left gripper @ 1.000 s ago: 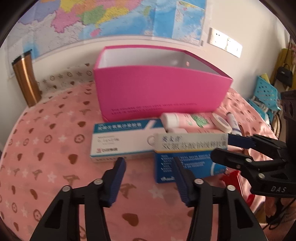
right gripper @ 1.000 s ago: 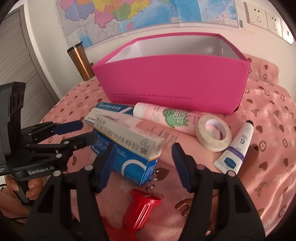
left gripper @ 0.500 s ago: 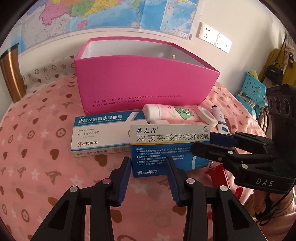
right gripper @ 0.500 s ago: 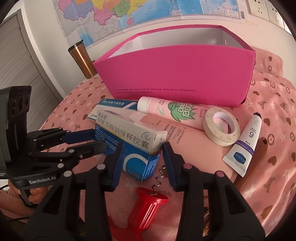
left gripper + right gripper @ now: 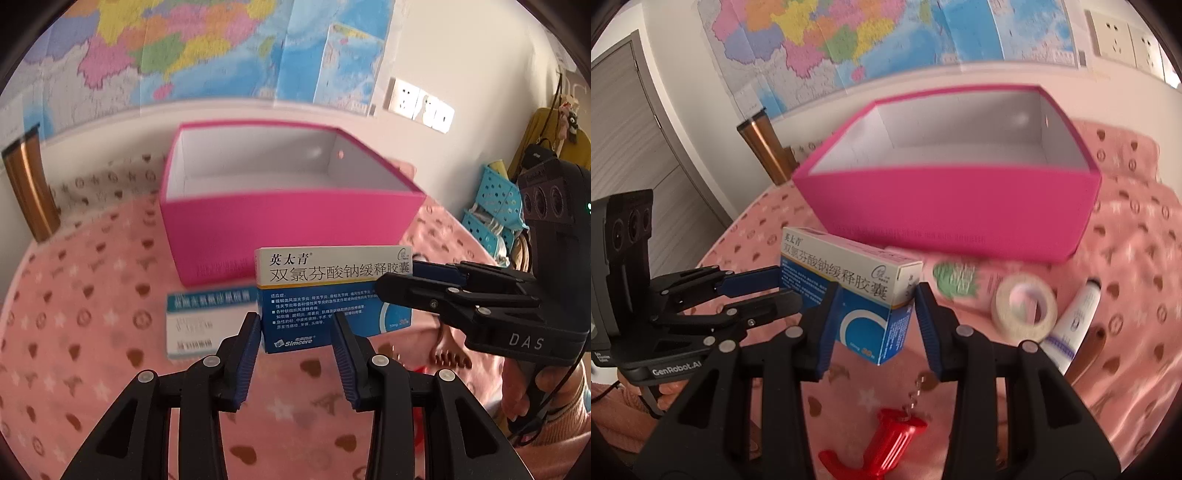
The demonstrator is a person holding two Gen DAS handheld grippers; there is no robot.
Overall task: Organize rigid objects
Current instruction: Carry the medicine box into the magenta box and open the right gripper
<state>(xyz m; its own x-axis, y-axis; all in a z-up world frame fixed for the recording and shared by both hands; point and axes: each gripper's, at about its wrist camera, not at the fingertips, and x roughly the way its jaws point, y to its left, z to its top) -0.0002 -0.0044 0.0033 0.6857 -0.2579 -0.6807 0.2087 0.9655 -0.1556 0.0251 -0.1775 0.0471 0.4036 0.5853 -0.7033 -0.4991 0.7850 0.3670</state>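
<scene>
A blue-and-white medicine box [image 5: 325, 295] hangs above the pink tablecloth, in front of the open pink storage box [image 5: 288, 225]. My left gripper [image 5: 295, 325] is shut on its left end. My right gripper [image 5: 399, 280] comes in from the right and is shut on the other end. In the right wrist view the same medicine box [image 5: 849, 291] sits between the pads of my right gripper [image 5: 875, 295], while my left gripper [image 5: 783, 286] clamps its far end. The pink storage box [image 5: 953, 206] shows a bare white inside.
A second white-and-blue medicine box [image 5: 207, 321] lies flat below. On the cloth lie a pink tube [image 5: 956, 280], a tape roll [image 5: 1025, 308], a white tube [image 5: 1075, 325] and a red corkscrew [image 5: 886, 439]. A copper tumbler [image 5: 768, 147] stands at the back left.
Both grippers narrowed onto the blue-and-white medicine box and rose with it off the table. The pink storage box's inside has come into view.
</scene>
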